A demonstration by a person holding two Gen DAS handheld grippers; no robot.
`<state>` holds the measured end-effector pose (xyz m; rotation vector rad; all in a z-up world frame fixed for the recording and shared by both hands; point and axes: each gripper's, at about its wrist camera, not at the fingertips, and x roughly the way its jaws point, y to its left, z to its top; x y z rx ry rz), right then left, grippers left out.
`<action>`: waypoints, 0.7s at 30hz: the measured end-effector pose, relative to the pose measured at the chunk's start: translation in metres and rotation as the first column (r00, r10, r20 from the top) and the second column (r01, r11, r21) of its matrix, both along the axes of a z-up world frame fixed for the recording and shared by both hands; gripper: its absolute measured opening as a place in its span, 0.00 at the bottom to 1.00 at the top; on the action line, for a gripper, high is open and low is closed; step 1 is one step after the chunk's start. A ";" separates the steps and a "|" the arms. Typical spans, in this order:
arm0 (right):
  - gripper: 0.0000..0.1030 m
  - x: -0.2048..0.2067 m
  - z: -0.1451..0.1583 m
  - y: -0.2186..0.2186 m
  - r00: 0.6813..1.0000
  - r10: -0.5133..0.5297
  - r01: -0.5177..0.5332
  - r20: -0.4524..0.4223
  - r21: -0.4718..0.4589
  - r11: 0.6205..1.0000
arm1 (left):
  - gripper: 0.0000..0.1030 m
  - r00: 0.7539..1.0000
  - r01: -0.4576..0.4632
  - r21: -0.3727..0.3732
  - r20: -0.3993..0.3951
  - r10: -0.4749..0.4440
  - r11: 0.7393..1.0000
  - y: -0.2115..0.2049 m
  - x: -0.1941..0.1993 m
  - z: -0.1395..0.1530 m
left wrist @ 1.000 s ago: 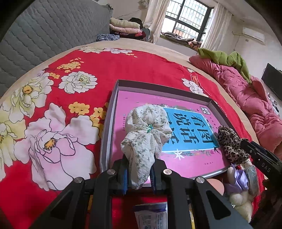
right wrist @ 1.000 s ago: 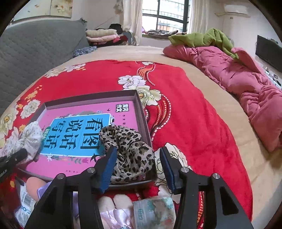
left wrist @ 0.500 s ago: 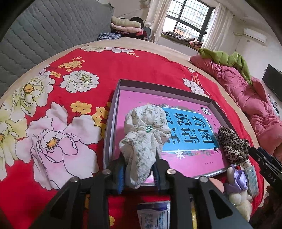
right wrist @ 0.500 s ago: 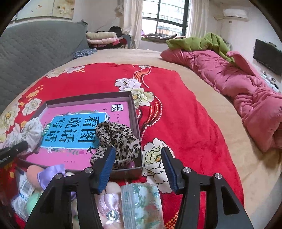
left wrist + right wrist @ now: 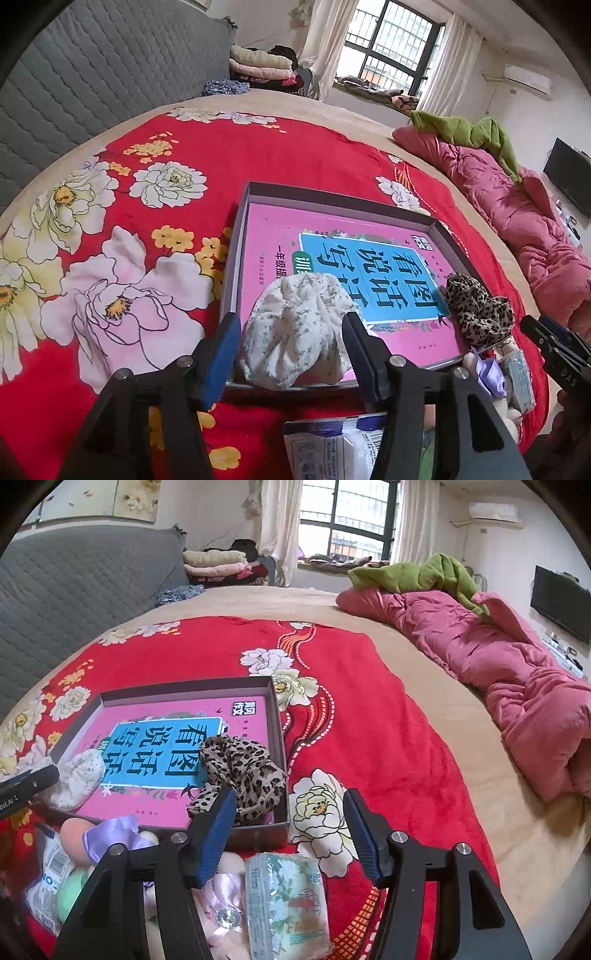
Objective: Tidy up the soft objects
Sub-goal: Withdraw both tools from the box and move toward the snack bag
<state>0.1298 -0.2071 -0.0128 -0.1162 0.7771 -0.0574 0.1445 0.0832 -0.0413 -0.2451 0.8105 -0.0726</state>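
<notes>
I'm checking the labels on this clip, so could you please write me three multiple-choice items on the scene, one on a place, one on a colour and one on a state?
1. Where does the white floral fabric scrunchie lie?
A. in the shallow grey cardboard box
B. on the pink quilt
C. on the windowsill

2. What colour is the panel with large characters on the pink book in the box?
A. yellow
B. blue
C. black

3. How does the left tool stand?
A. shut on the scrunchie
B. shut on nothing
C. open, a finger on each side of the scrunchie

Answers: 1 A, it rests at the box's near corner, on the book. 2 B, a blue panel shows at the cover's middle. 3 C, both blue pads stand clear of the fabric.
</notes>
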 end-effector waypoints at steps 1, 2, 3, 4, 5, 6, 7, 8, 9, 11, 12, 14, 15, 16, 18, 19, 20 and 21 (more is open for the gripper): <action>0.61 -0.001 0.000 -0.001 1.000 0.000 0.000 0.001 0.002 1.000 | 0.55 1.000 -0.001 0.000 0.002 0.001 1.000 0.000 -0.001 0.001; 0.61 -0.002 0.001 -0.001 1.000 0.000 0.000 0.001 0.004 1.000 | 0.56 1.000 -0.001 -0.001 0.005 0.001 1.000 0.000 -0.002 0.002; 0.61 -0.001 0.001 -0.001 1.000 0.001 -0.001 0.000 0.002 1.000 | 0.56 1.000 0.001 -0.002 0.011 -0.001 1.000 0.001 -0.002 0.003; 0.62 -0.001 0.001 -0.001 1.000 0.004 -0.004 -0.001 0.000 1.000 | 0.58 1.000 -0.001 0.009 0.022 0.000 1.000 0.000 -0.004 0.005; 0.63 -0.002 0.001 -0.001 1.000 0.004 -0.004 -0.001 0.000 1.000 | 0.61 1.000 -0.005 0.022 0.031 0.004 1.000 -0.001 -0.006 0.007; 0.63 -0.003 0.001 -0.001 1.000 0.008 -0.008 0.002 0.004 1.000 | 0.61 0.999 -0.005 0.032 0.042 0.004 0.999 -0.002 -0.008 0.009; 0.64 -0.005 0.002 -0.001 1.000 0.013 -0.013 0.005 0.006 1.000 | 0.62 0.999 -0.004 0.034 0.052 0.003 0.999 -0.002 -0.010 0.011; 0.65 -0.006 0.003 -0.001 1.000 0.014 -0.014 0.011 0.003 1.000 | 0.62 0.998 -0.005 0.030 0.060 0.003 1.000 -0.002 -0.012 0.013; 0.65 -0.007 0.005 -0.002 1.000 0.016 -0.016 0.016 0.004 1.000 | 0.62 0.998 -0.003 0.027 0.066 0.002 1.000 -0.002 -0.014 0.016; 0.66 -0.010 0.008 -0.003 1.000 0.017 -0.018 0.024 0.017 1.000 | 0.64 0.997 -0.011 0.035 0.079 0.009 0.999 -0.002 -0.018 0.021; 0.66 -0.011 0.009 -0.004 0.999 0.017 -0.017 0.029 0.021 1.000 | 0.64 0.997 -0.017 0.041 0.082 0.014 0.999 -0.002 -0.020 0.024; 0.68 -0.013 0.011 -0.006 0.999 0.015 -0.016 0.032 0.026 1.000 | 0.65 0.996 -0.032 0.049 0.090 0.028 0.998 0.000 -0.024 0.029; 0.69 -0.015 0.013 -0.006 0.999 0.015 -0.016 0.035 0.029 0.999 | 0.65 0.995 -0.040 0.052 0.092 0.035 0.998 0.001 -0.026 0.032; 0.69 -0.016 0.014 -0.006 0.999 0.018 -0.019 0.039 0.032 0.999 | 0.65 0.994 -0.046 0.048 0.096 0.041 0.998 0.002 -0.029 0.035; 0.70 -0.019 0.018 -0.006 0.998 0.026 -0.028 0.050 0.033 0.999 | 0.65 0.994 -0.052 0.038 0.102 0.048 0.998 0.004 -0.034 0.041; 0.70 -0.020 0.020 -0.006 0.998 0.029 -0.030 0.054 0.032 0.999 | 0.65 0.993 -0.056 0.040 0.105 0.051 0.998 0.004 -0.037 0.043; 0.71 -0.022 0.022 -0.007 0.998 0.029 -0.031 0.061 0.034 0.999 | 0.65 0.993 -0.059 0.041 0.108 0.055 0.997 0.004 -0.040 0.046; 0.71 -0.025 0.025 -0.009 0.997 0.032 -0.035 0.072 0.045 0.998 | 0.65 0.992 -0.061 0.041 0.109 0.056 0.997 0.004 -0.043 0.048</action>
